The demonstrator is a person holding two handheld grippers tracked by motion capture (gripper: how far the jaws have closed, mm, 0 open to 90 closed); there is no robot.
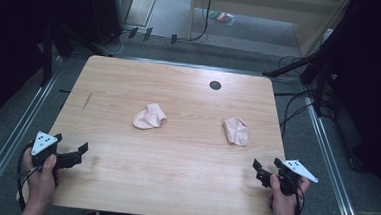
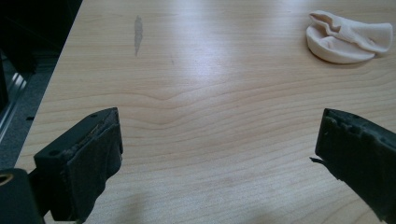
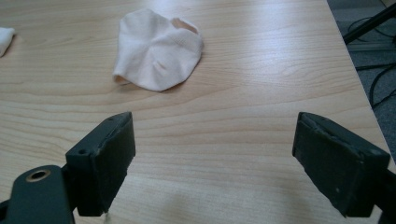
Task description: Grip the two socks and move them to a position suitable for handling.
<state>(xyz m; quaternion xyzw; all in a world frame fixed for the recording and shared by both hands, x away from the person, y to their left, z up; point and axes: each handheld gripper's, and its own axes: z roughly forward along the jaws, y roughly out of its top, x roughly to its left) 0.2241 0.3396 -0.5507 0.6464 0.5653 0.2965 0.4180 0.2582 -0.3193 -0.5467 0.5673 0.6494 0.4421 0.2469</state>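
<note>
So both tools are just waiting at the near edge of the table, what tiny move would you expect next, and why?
Probably the right tool eases forward toward the pale pink sock ahead of it. Both tools stand open with nothing between the jaws, and the left tool sits farther from the other sock, which lies crumpled mid-table. The nearer sock, apart from everything on the bare wooden table, looks like the easiest first pick.

Right jaw of the left gripper (image 2: 219,158) cut by the frame's right and bottom edges; pale sock (image 2: 348,37) beyond it touches the right edge. Second sock (image 3: 3,39), left of the crumpled sock (image 3: 156,49), cropped to a sliver. Coloured item (image 1: 222,17) on the floor beyond the table (image 1: 173,186) too small to identify
</note>
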